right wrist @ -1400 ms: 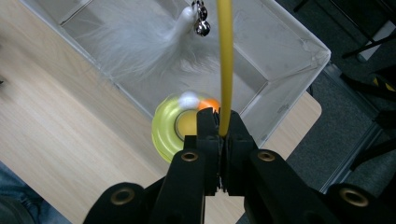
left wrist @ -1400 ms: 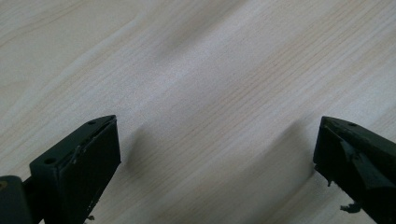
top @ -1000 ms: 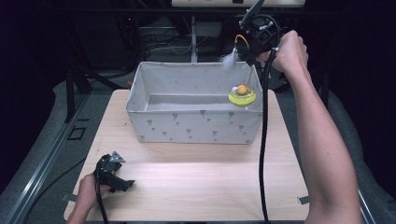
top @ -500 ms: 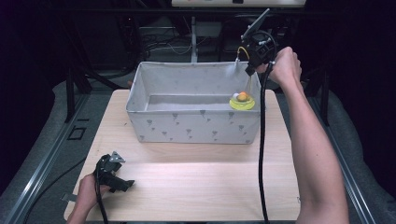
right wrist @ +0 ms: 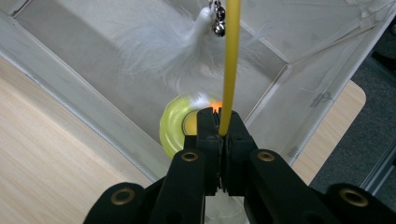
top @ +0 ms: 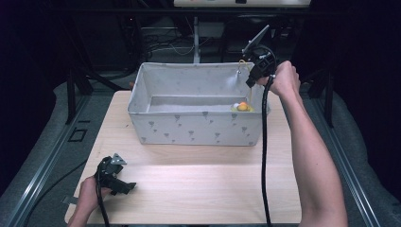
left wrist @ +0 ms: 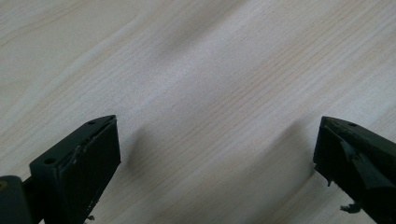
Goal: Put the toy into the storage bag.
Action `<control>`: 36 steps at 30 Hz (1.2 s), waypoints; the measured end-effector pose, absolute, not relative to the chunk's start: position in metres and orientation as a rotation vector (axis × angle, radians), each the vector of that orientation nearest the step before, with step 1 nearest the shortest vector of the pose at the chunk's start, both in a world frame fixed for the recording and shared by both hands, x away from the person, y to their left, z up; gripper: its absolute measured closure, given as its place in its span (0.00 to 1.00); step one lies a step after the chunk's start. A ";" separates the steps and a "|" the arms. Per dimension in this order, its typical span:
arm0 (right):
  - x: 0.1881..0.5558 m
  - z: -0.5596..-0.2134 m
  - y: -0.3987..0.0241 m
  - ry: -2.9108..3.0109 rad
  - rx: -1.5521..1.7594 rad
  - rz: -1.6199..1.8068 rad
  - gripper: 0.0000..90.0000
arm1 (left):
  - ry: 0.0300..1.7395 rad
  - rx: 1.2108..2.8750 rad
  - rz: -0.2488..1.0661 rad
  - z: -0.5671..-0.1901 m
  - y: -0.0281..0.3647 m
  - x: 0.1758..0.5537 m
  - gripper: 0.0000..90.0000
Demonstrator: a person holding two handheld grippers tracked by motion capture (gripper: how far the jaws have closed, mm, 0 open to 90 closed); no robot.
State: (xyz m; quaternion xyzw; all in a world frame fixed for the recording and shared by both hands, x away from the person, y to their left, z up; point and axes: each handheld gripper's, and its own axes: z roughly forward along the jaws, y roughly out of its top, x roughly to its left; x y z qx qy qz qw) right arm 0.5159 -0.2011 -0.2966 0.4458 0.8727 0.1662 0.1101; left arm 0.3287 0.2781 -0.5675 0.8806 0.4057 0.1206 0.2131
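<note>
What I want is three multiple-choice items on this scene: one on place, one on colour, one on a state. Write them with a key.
1. Where is the ring toy? A) on the floor B) inside the fabric bin, at its right end C) on a shelf
2. What colour is the rod in the right gripper? A) yellow B) red C) blue
3. How does the left gripper stand? A) shut on a feather B) shut on a ball C) open over the table
Key: B, the high view shows it within the bin's walls; A, the clamped rod is yellow; C, its jaws stand wide apart over wood.
</note>
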 end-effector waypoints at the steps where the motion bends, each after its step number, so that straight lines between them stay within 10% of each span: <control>1: 0.516 -0.298 -0.201 2.568 1.311 0.477 0.98 | 1.126 2.444 0.336 -0.567 0.278 0.329 0.01; 36: 0.510 -0.362 -0.213 2.662 1.356 0.372 0.98 | 1.119 2.440 0.336 -0.567 0.277 0.328 0.01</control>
